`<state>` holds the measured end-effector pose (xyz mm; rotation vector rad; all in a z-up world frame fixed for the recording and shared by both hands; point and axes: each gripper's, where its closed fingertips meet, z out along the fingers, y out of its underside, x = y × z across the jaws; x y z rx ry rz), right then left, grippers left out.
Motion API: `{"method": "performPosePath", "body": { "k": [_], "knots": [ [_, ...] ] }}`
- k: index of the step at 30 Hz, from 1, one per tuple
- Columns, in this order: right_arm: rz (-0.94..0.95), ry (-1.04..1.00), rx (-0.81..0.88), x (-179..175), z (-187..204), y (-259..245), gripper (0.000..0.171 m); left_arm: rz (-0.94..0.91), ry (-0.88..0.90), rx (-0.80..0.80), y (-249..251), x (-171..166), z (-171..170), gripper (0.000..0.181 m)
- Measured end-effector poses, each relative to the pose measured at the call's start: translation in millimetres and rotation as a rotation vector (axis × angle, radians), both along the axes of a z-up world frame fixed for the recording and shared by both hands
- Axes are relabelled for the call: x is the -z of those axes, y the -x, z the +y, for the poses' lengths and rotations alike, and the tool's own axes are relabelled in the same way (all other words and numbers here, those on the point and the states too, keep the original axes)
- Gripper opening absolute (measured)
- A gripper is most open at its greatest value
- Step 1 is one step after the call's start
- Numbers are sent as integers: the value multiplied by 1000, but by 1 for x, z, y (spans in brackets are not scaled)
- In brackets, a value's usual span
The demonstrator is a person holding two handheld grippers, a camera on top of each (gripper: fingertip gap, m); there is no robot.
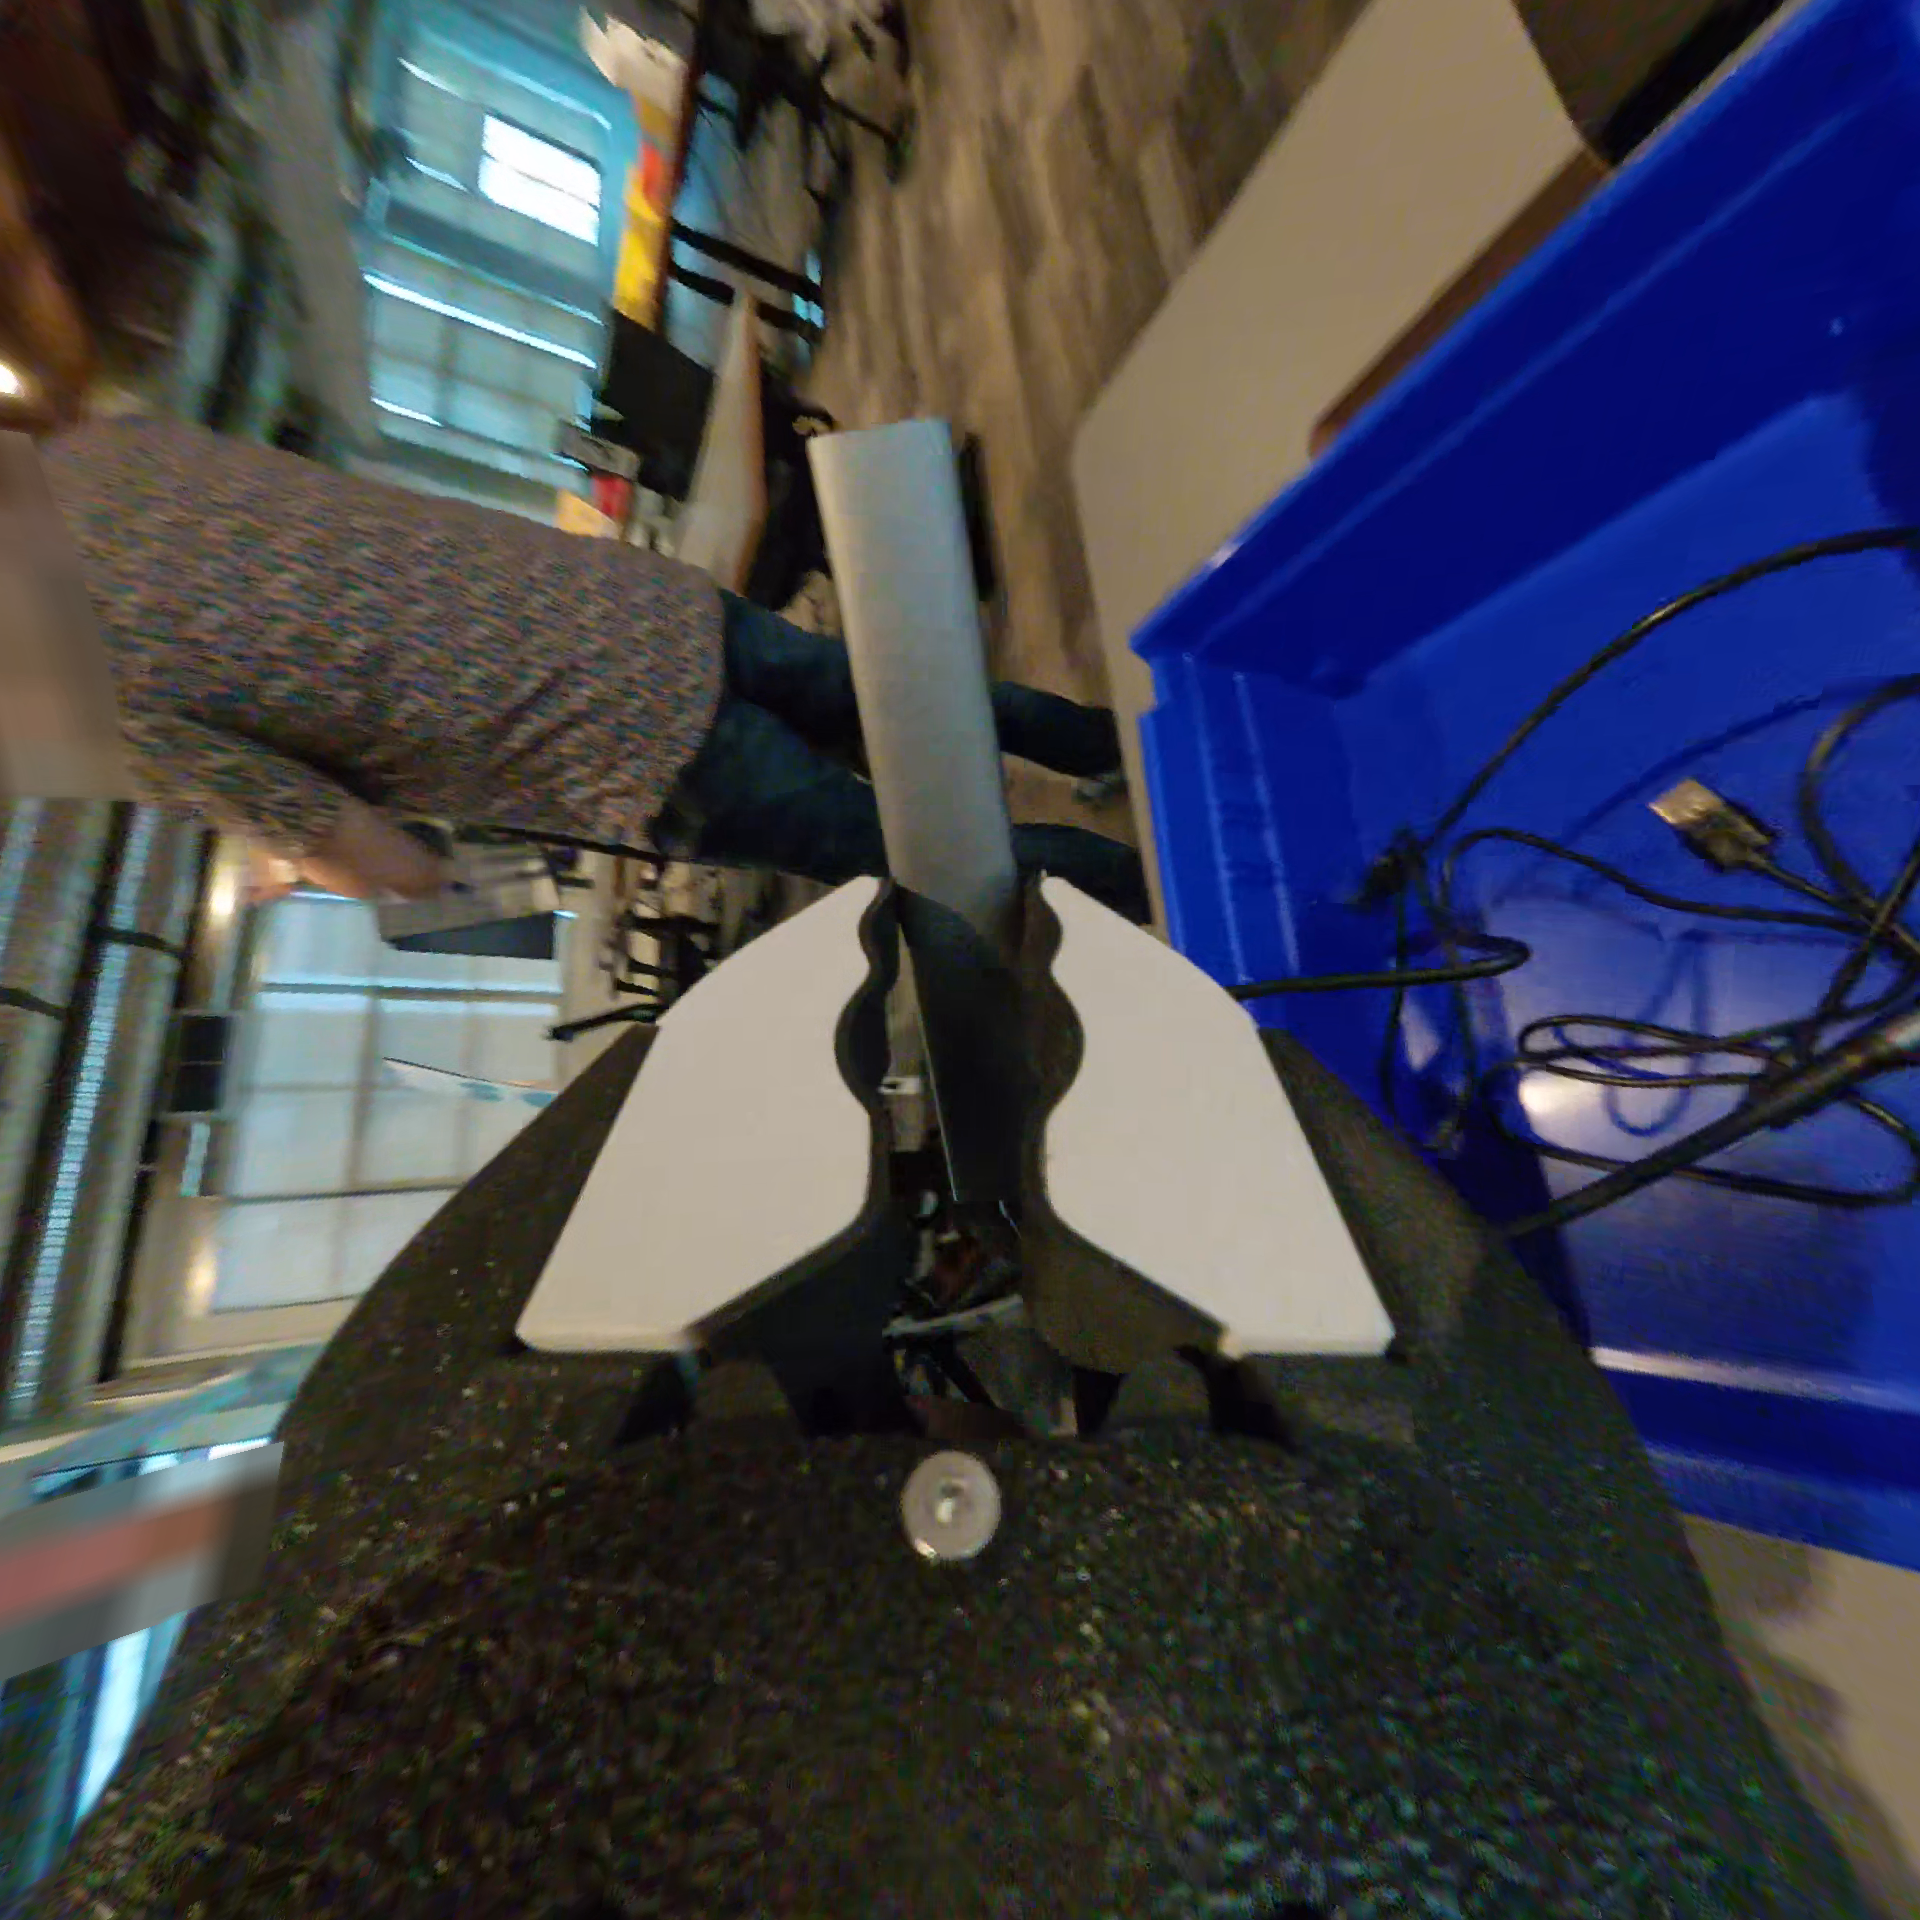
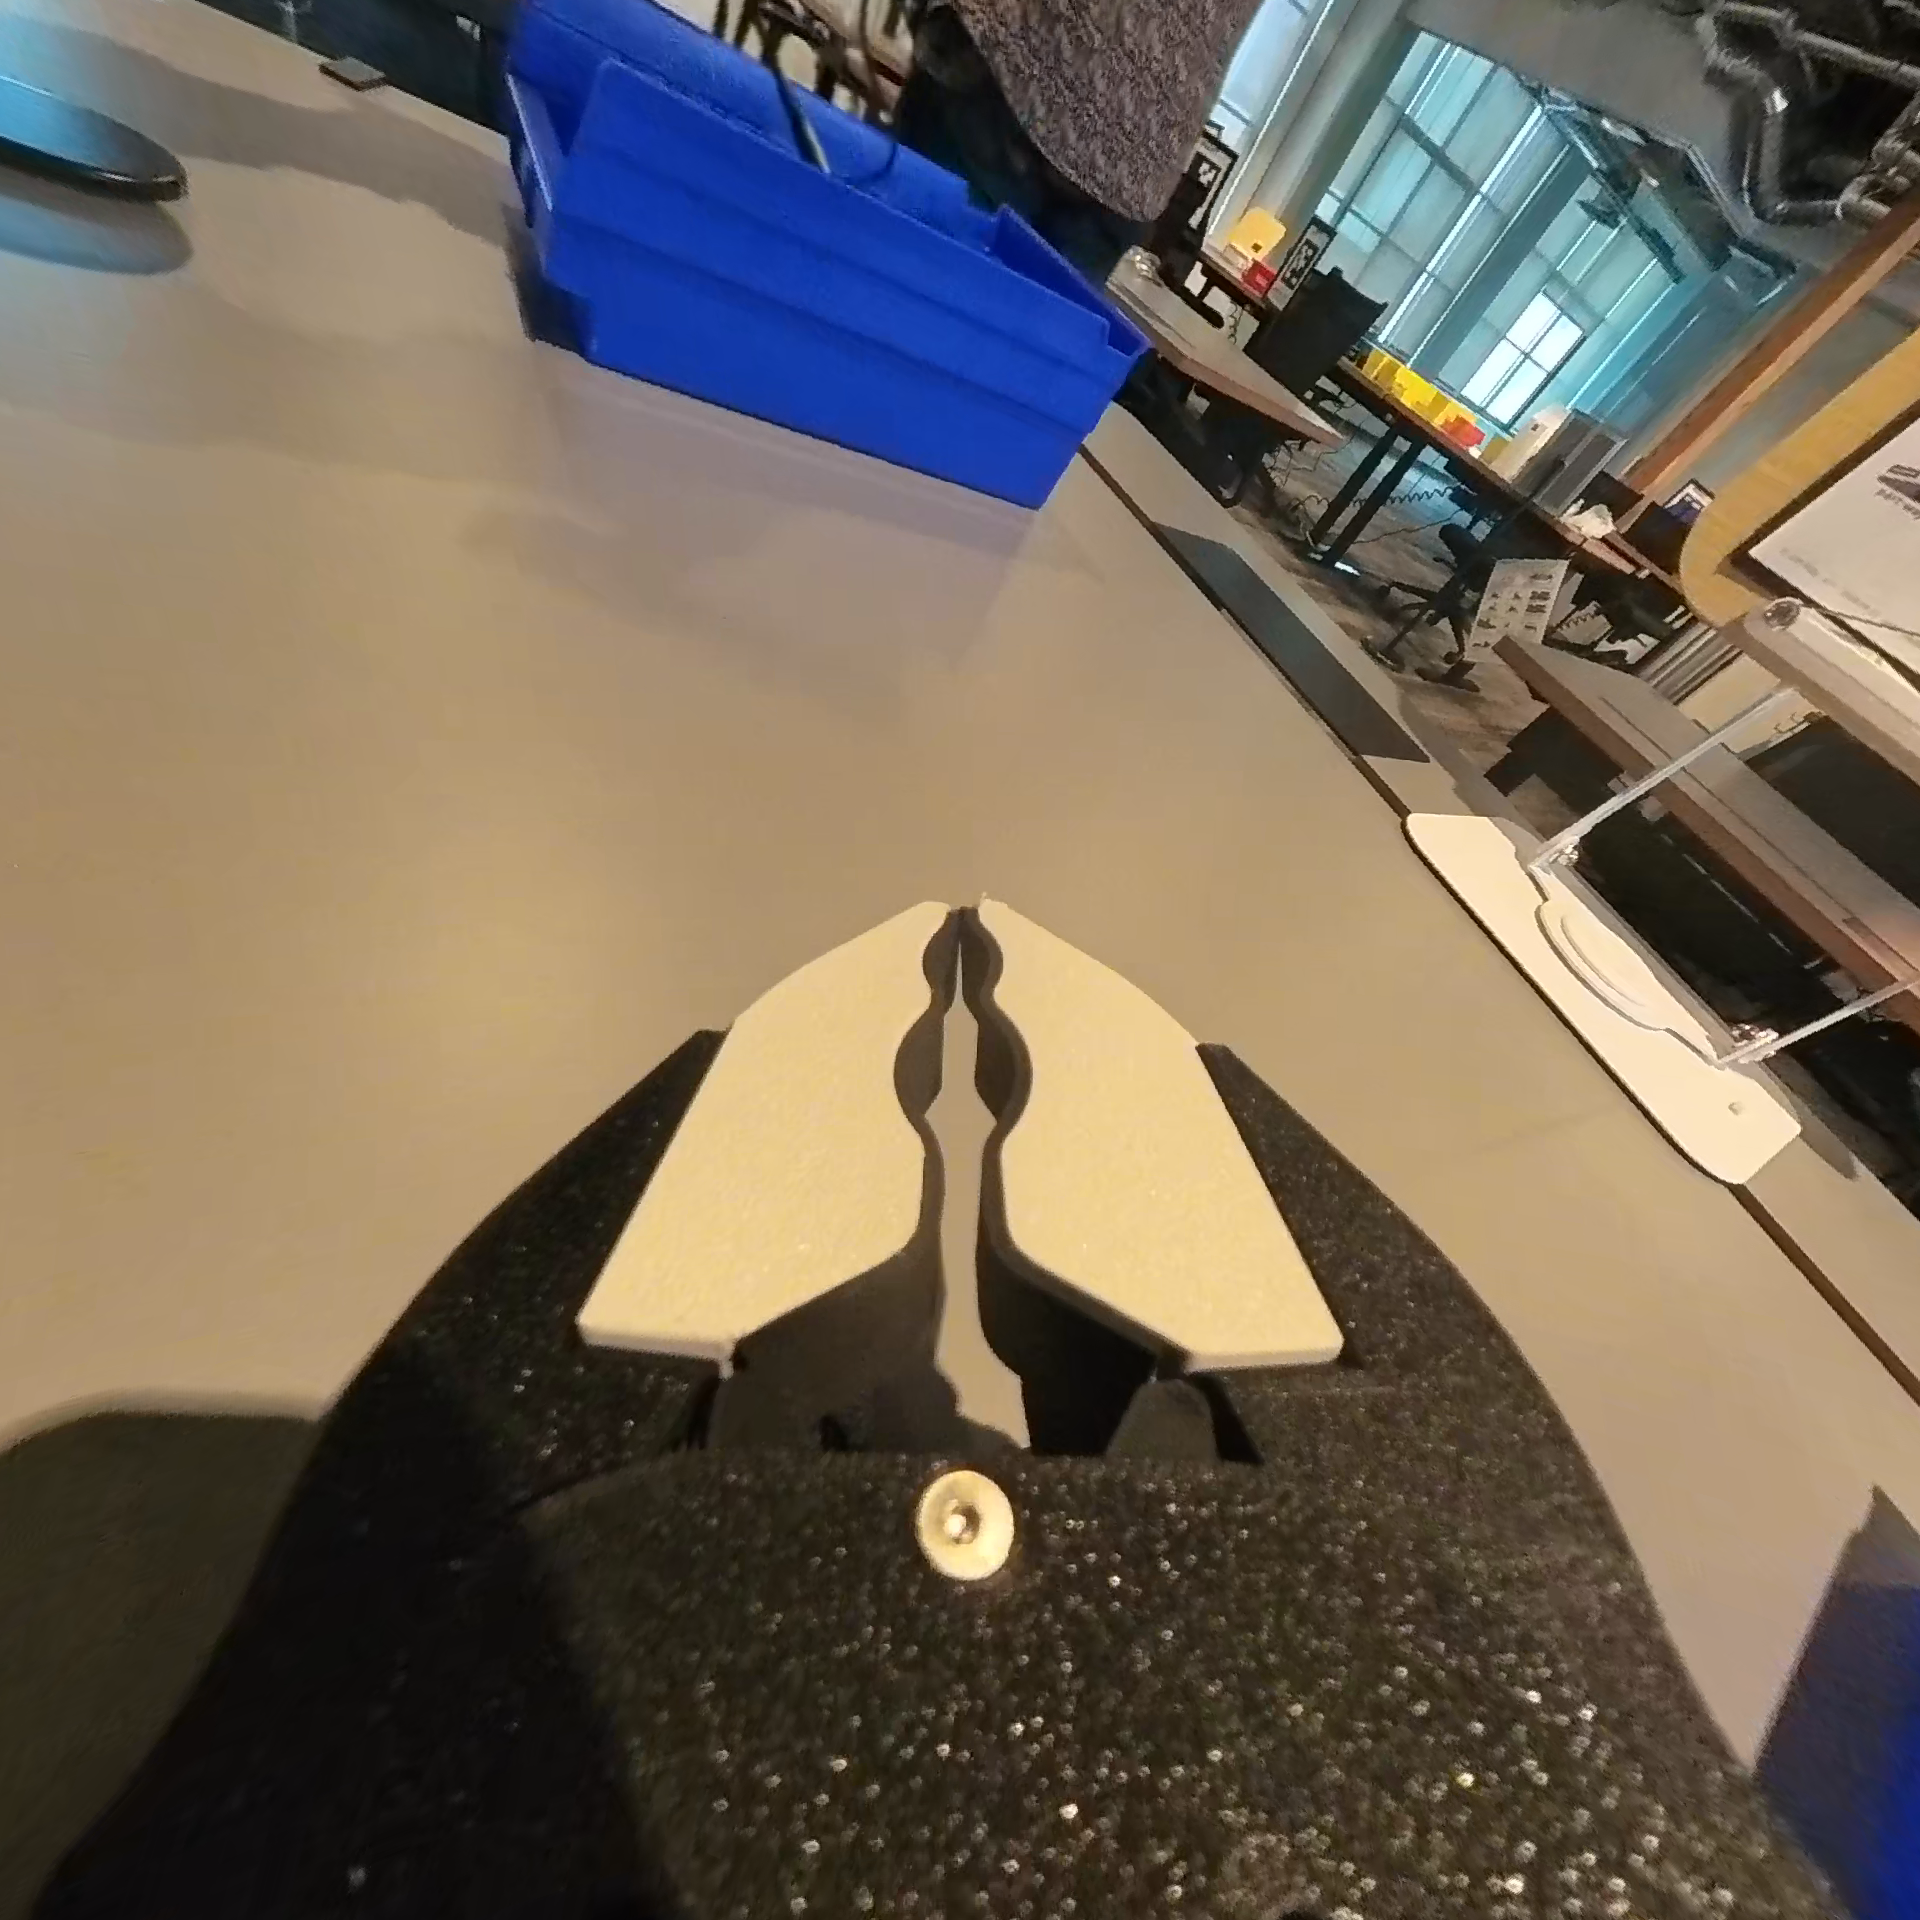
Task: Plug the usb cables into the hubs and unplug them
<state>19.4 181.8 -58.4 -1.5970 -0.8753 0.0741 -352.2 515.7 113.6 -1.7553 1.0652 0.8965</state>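
1. Left tongs (image 1: 956, 904) are squeezed tight on a flat grey metal hub (image 1: 909, 665) that sticks up to the middle of the frame.
2. Right tongs (image 2: 966, 912) are pressed together with nothing between them, low over the plain grey tabletop (image 2: 468, 675).
3. Thin black usb cables (image 1: 1683, 997) lie in a tangle inside the big blue plastic bin (image 1: 1558, 499) at the right of the left wrist view.
4. One silver plug (image 1: 1688, 810) rests loose in that bin.

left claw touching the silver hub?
Touching. Left wrist view shows the left claw shut on the silver hub, both fingers pressed against its sides, no gap.
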Motion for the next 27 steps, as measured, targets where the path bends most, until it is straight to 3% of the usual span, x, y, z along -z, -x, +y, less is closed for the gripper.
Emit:
{"method": "performPosePath", "body": {
  "k": [10, 27],
  "knots": [
    [4, -22, 8, -6, -3, -1, 0, 117, -255, 73, -16, -80, -13, 23],
    [-8, -44, 2, -11, -7, 3, 0, 35, -654, 131, -47, -277, -73, 23]
  ]
}}
